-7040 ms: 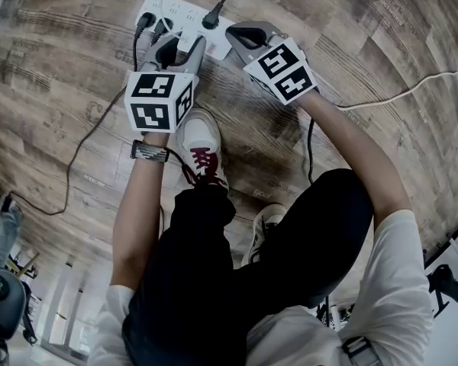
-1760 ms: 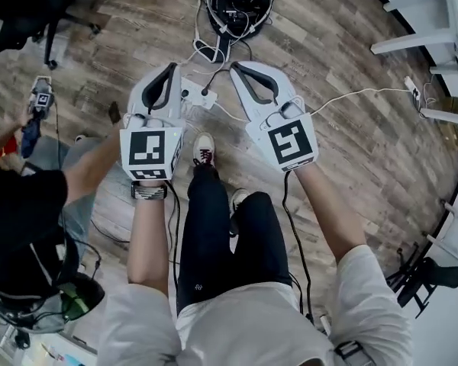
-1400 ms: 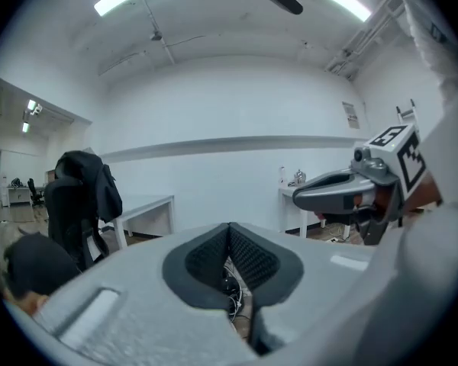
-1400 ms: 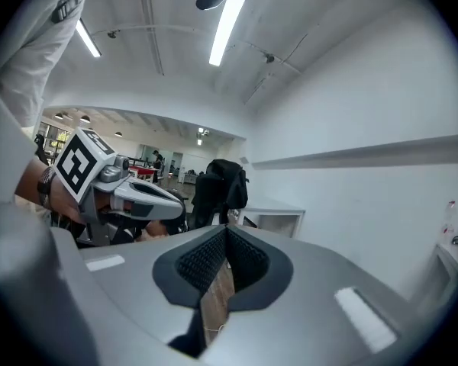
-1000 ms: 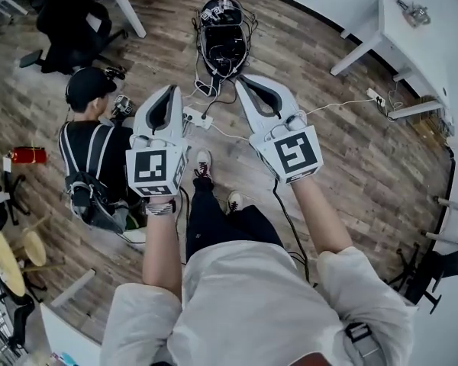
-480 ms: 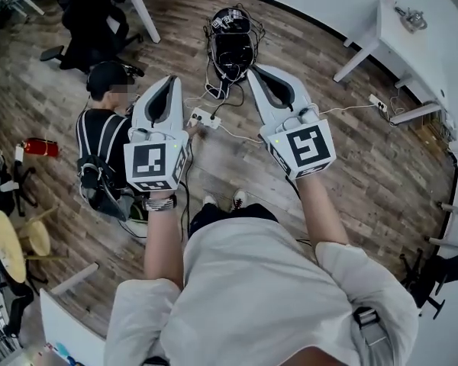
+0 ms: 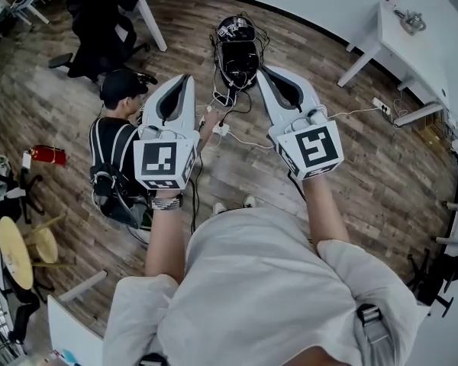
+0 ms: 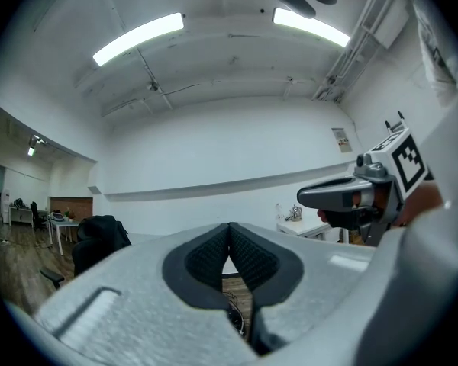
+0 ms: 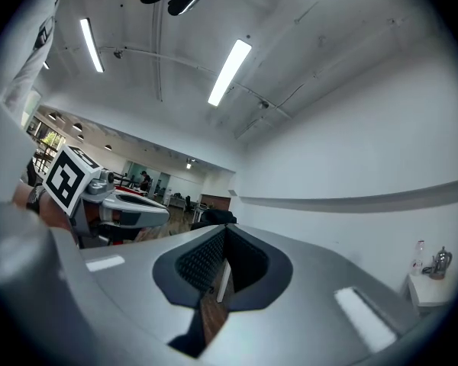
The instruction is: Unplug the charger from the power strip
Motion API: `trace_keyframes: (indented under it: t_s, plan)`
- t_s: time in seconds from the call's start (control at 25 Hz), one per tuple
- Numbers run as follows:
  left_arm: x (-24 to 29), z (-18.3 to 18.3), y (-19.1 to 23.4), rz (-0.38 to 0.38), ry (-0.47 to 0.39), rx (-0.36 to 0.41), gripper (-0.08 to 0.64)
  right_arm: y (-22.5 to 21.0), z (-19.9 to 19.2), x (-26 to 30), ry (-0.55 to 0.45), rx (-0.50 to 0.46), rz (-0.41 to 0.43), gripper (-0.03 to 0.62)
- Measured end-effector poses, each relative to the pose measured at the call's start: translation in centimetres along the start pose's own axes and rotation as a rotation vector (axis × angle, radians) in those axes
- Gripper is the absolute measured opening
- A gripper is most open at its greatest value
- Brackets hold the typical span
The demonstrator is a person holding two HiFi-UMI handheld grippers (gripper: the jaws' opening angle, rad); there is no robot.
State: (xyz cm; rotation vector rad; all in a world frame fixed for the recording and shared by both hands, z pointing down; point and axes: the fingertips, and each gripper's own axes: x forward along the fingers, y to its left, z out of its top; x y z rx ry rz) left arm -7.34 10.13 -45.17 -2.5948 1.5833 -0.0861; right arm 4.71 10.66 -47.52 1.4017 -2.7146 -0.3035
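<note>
Two pairs of jaws, both shut and both empty: your left gripper (image 8: 230, 226) has its ribbed pads (image 8: 252, 258) pressed together, with only wall and a strip of floor showing past them. Your right gripper (image 9: 224, 229) is the same, closed at the tips on nothing. Seven seconds ago you were crouched with both grippers down at the power strip (image 7: 220, 128), the left jaws around a plug. Now you stand upright with the grippers held out level, side by side and apart. The strip lies far below on the wooden floor (image 7: 351, 166), showing between them in the head view. Dark cords run from it to a black bundle of gear (image 7: 237, 48) beyond, and a white cord (image 7: 347, 113) trails off to the right. At this size you cannot pick out the charger. A seated person in a black cap (image 7: 122, 88), unseen while you crouched, is now just left of your left gripper, and a white table (image 7: 401, 21) stands at upper right.
</note>
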Motion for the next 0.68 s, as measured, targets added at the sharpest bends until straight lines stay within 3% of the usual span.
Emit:
trace_keyframes:
  t_s: [0.68]
  plan:
    - [-0.67, -0.32, 0.74, -0.041, 0.008, -0.005, 0.006, 1.06, -0.76, 0.00, 0.040, 0.003, -0.030, 0.000]
